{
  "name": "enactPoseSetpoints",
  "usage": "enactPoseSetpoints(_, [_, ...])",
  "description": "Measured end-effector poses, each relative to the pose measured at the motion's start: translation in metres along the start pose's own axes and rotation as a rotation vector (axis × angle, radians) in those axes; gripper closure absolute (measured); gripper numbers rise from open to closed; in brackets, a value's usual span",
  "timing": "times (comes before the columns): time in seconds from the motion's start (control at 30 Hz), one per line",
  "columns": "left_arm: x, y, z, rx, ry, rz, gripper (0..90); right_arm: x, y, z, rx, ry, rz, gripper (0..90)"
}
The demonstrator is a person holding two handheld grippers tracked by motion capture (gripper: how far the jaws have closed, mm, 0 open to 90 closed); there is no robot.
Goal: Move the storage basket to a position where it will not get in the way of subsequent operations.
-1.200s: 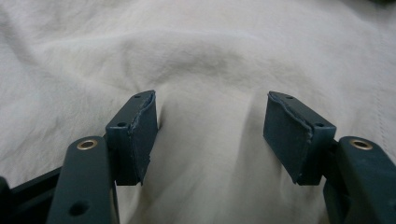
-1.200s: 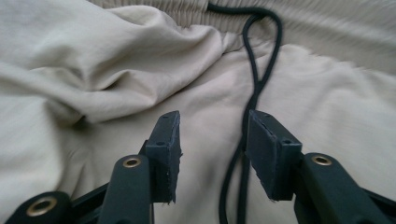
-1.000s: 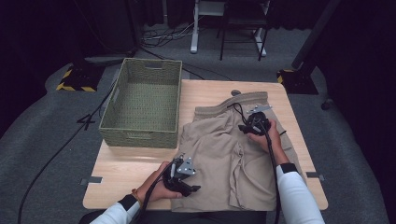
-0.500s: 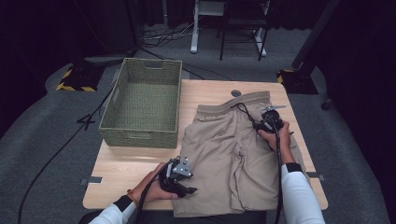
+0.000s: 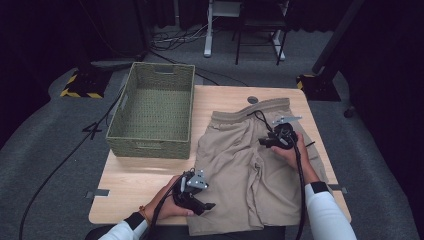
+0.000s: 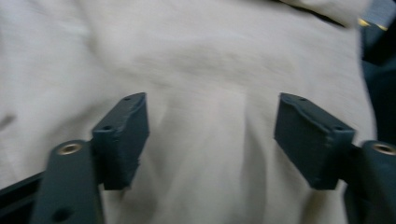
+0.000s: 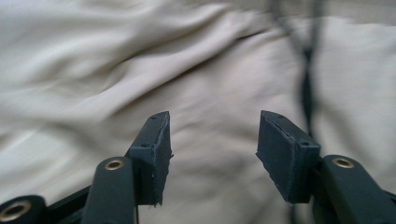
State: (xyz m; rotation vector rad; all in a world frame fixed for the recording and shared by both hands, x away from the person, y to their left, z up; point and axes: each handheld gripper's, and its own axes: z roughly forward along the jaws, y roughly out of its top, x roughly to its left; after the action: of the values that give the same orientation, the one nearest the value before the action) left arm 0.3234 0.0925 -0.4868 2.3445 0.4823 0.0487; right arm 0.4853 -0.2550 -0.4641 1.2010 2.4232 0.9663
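Beige shorts (image 5: 240,160) on table (image 5: 135,185), both grippers just opening, nothing between

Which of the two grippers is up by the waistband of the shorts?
The right gripper: it sits over the upper half of the shorts, nearer the waistband, while the left gripper is down at the hem by the table's near edge.

Grey carpet floor (image 5: 50,150); dark backdrop (image 5: 60,30)

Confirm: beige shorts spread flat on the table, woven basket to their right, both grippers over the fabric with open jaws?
Not quite. The woven basket sits to the left of the beige shorts, as the high view shows. The rest holds: the shorts lie on the table, and the left gripper and right gripper are over the fabric with open jaws.
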Motion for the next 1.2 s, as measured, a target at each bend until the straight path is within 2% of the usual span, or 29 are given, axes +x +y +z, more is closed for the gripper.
enactPoseSetpoints(0.03, [0.000,0.000,0.000,-0.001,0.022,0.006,22.7,0.006,-0.004,-0.006,0.000,0.005,-0.026,42.4])
enactPoseSetpoints(0.07, [0.001,0.001,0.000,-0.003,0.024,0.006,22.6,0.012,-0.008,-0.013,0.001,0.014,-0.054,41.3])
enactPoseSetpoints(0.13, [0.001,0.002,-0.001,-0.007,0.035,0.002,21.8,0.023,-0.018,-0.034,-0.004,-0.009,-0.119,40.3])
enactPoseSetpoints(0.2, [0.002,0.003,-0.003,-0.033,0.052,-0.002,21.5,0.030,-0.030,-0.057,-0.022,-0.010,-0.153,39.2])
enactPoseSetpoints(0.27, [0.003,0.004,-0.005,-0.036,0.060,-0.004,21.3,0.032,-0.046,-0.078,-0.031,-0.034,-0.180,39.0])
enactPoseSetpoints(0.33, [0.004,0.005,-0.003,-0.033,0.075,-0.004,21.3,0.028,-0.065,-0.093,-0.018,-0.049,-0.180,41.4])
enactPoseSetpoints(0.4, [0.005,0.007,0.003,-0.021,0.088,-0.005,22.0,0.022,-0.085,-0.099,-0.006,-0.044,-0.150,40.4])
enactPoseSetpoints(0.43, [0.007,0.008,0.007,-0.012,0.089,0.001,22.1,0.020,-0.093,-0.098,0.002,-0.038,-0.137,40.0])
enactPoseSetpoints(0.53, [0.009,0.011,0.019,-0.016,0.078,-0.022,22.1,0.017,-0.103,-0.091,0.015,-0.022,-0.102,37.6])
enactPoseSetpoints(0.67, [0.010,0.016,0.030,-0.011,0.090,-0.010,21.8,0.020,-0.105,-0.076,0.031,-0.002,-0.103,37.0])
enactPoseSetpoints(0.77, [0.011,0.021,0.036,-0.014,0.104,0.011,21.8,0.022,-0.105,-0.065,0.042,-0.007,-0.103,36.7])
enactPoseSetpoints(0.83, [0.014,0.025,0.040,-0.019,0.108,0.009,21.8,0.023,-0.105,-0.060,0.038,0.004,-0.092,36.0])
enactPoseSetpoints(1.07, [0.029,0.042,0.054,-0.036,0.164,-0.049,23.4,0.026,-0.097,-0.049,0.003,-0.014,-0.066,36.4])
enactPoseSetpoints(1.2, [0.041,0.053,0.062,-0.041,0.183,-0.064,23.3,0.023,-0.090,-0.042,-0.004,-0.024,-0.058,36.4])
